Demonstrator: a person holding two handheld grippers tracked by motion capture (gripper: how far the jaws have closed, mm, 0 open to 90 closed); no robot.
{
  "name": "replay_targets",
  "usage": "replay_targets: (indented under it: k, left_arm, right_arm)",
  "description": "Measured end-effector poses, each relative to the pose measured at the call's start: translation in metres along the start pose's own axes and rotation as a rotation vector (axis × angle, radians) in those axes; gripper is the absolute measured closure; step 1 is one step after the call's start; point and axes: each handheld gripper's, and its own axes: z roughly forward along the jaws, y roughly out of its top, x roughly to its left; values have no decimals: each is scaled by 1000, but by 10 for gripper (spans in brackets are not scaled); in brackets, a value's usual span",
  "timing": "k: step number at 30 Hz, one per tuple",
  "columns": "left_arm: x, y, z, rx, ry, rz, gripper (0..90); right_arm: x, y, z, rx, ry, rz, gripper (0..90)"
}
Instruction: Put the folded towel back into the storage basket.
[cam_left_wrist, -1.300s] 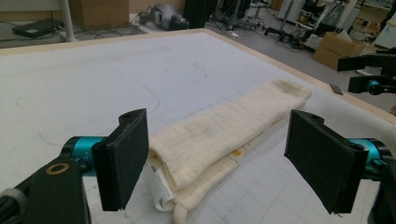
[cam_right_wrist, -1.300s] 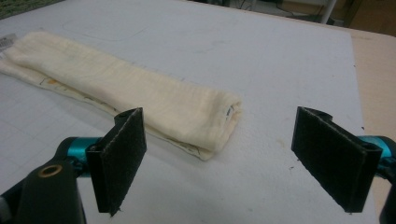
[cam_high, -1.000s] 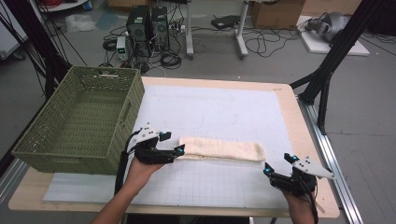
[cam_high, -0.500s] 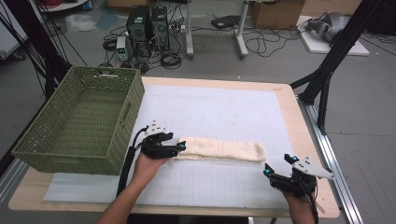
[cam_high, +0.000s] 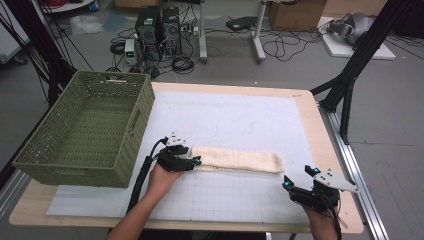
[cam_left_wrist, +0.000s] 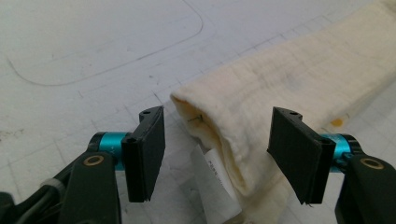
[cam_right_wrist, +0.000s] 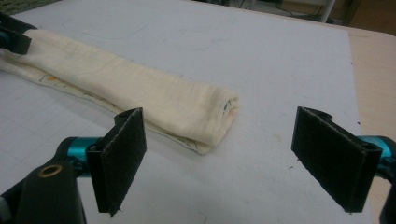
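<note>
We take the folded cream towel (cam_high: 237, 160) as our landmark; it lies flat as a long strip on the white gridded mat (cam_high: 250, 120) that covers the worktop (cam_high: 325, 165), its length running across in the high view.

Our left claw (cam_high: 196, 161) sits at the towel's left end, on the side nearest the green woven basket (cam_high: 85, 130), which stands well to the left of the towel on the worktop's left edge. In the left gripper view (cam_left_wrist: 217, 154) the two black pads straddle that end of the towel: the folded edge and a small white label lie between them, with a gap showing between the left pad and the cloth, and the right pad close beside the cloth without clearly pressing it. The jaws have just been closing around this end, and they stand partly open, holding nothing yet.

Our right claw (cam_high: 295, 181) rests just beyond the towel's right end and nearer to us. In the right gripper view (cam_right_wrist: 233, 163) its jaws are spread wide, empty, with the towel's rounded end (cam_right_wrist: 205, 116) lying ahead of them, apart from both pads.
</note>
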Motion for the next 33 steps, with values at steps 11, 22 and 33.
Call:
replay_targets:
  k: [11,22,33]
  left_arm:
    - [-9,-1,2,9,-41,102,740]
    - [-8,-1,2,-1,-52,78,811]
    - [-8,1,-5,-85,-83,48,822]
  right_arm:
    - [-5,-3,0,-2,-5,14,165]
    - [-2,3,9,-7,13,12,165]
    - [-2,5,7,-10,-39,27,164]
